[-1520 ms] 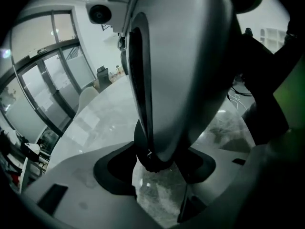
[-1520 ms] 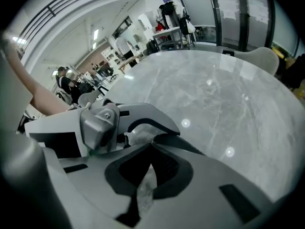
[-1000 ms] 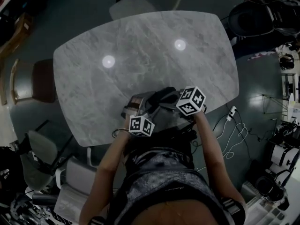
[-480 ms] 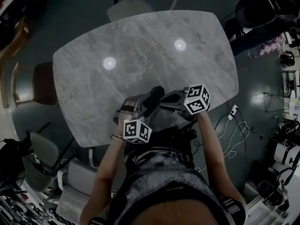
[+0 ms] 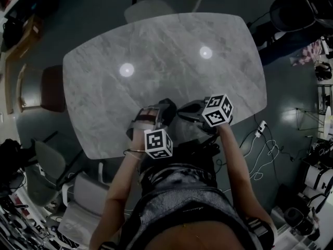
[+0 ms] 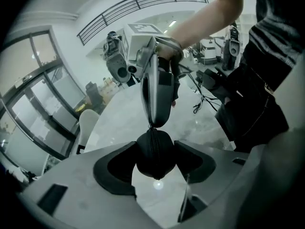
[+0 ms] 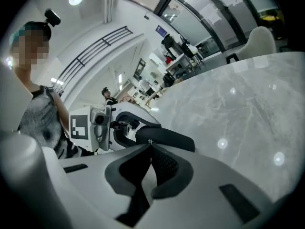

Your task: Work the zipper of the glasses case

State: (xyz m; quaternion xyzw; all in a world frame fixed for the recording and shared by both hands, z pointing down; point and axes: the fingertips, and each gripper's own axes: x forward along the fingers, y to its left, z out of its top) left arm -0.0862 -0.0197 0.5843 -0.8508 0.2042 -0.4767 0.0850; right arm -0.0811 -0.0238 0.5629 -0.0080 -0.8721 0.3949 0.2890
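While its rounded end is clamped between the widely spread pads of the left claw (image 6: 156,152), the black glasses case (image 6: 153,165) is held clear of the grey marble table (image 7: 238,104), near its front edge. What appears to be the zipper pull (image 7: 151,141) is pinched at the case's end in the tightly closed right claw (image 7: 149,149). The visible seam looks zipped, so the opening stroke is judged barely begun. A steady draw along the seam is called for next, with the case kept braced.
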